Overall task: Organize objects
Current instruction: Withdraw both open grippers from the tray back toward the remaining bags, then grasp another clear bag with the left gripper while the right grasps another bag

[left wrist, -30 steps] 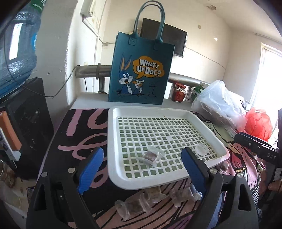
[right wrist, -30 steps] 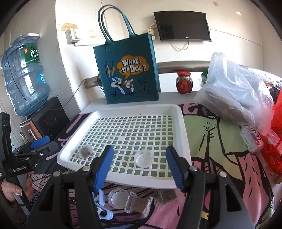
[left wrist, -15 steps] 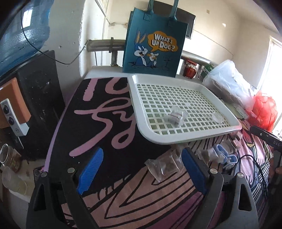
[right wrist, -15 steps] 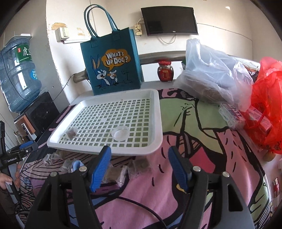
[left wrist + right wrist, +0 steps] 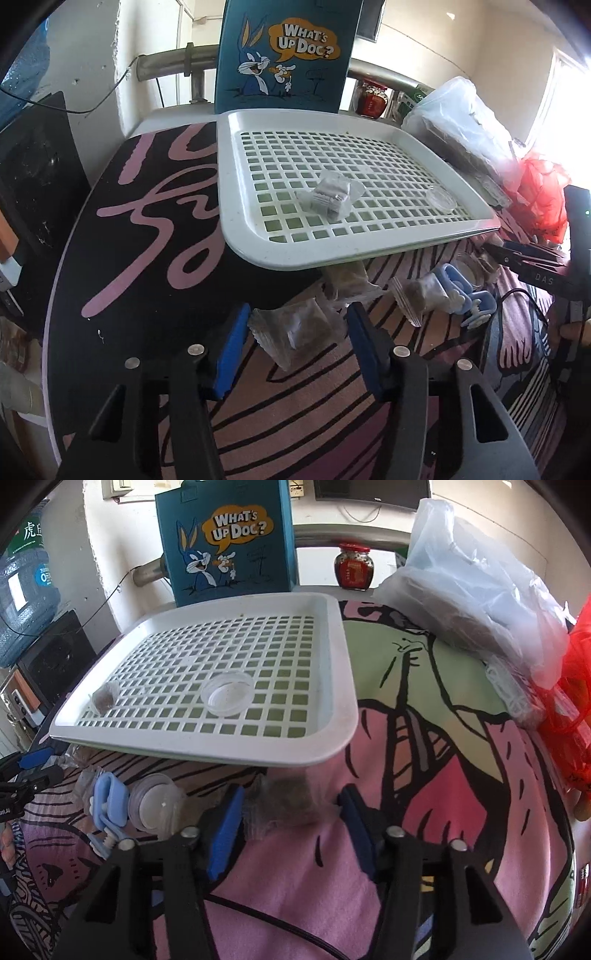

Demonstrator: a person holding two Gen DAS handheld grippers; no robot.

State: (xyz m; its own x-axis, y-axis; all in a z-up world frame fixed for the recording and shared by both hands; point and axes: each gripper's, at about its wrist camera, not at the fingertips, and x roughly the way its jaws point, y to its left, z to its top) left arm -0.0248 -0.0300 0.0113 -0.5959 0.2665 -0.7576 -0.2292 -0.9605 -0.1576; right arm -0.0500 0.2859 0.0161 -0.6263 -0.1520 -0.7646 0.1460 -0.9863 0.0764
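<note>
A white gridded tray [image 5: 236,206] lies on the patterned cloth, holding one clear packet [image 5: 330,194] and a clear lid [image 5: 441,199]. In front of it my left gripper [image 5: 295,325] hangs low over a clear packet of brown bits [image 5: 295,332]. Its jaws are closing, blue pads just beside the packet's edges. My right gripper [image 5: 290,808] is closing the same way around another brown packet [image 5: 280,805] near the tray [image 5: 343,686] corner. More packets [image 5: 421,295], a blue clip [image 5: 110,805] and a round lidded tub [image 5: 155,805] lie between the two grippers.
A teal cartoon tote bag [image 5: 284,55] stands behind the tray, with a red jar [image 5: 354,566] beside it. A clear plastic bag [image 5: 472,587] and a red bag [image 5: 543,192] crowd the right side. A water bottle [image 5: 26,587] and a black speaker [image 5: 33,177] stand left.
Both grippers have sunk and tipped down from above the tray to the cloth in front of it. Their jaws have narrowed, each now with a packet between its pads.
</note>
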